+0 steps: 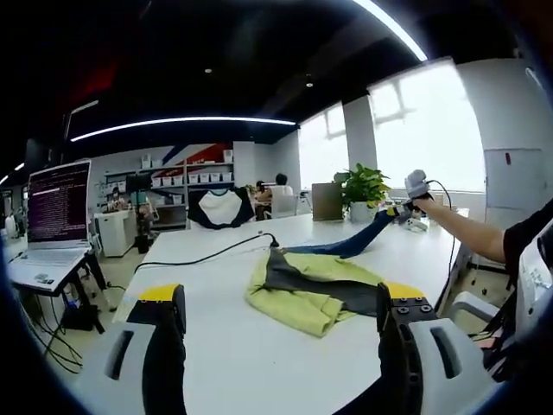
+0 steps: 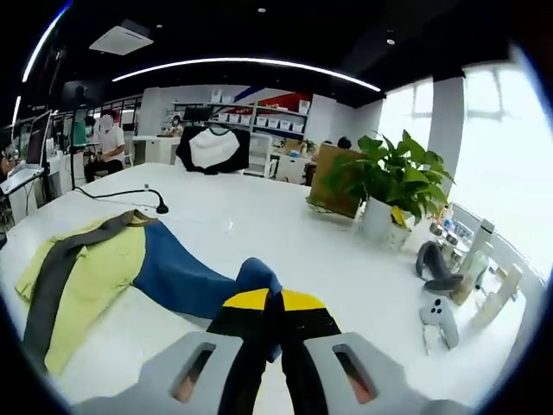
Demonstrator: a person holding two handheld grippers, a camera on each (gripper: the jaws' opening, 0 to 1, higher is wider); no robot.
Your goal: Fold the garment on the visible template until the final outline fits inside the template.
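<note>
Pinching the blue sleeve [image 2: 186, 277] of the garment [image 1: 315, 290] with my right gripper [image 2: 275, 303], fingers clamped tight on it, stretched across the white tabletop [image 1: 225, 346]. Left gripper [image 1: 281, 303] hovers with fingers wide, holding nothing.

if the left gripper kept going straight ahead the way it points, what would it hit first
Most likely the garment: its yellow-green folded part lies on the white table just ahead, between the left gripper's open jaws. Depth is hard to judge, so it might skim the bare tabletop first.
</note>
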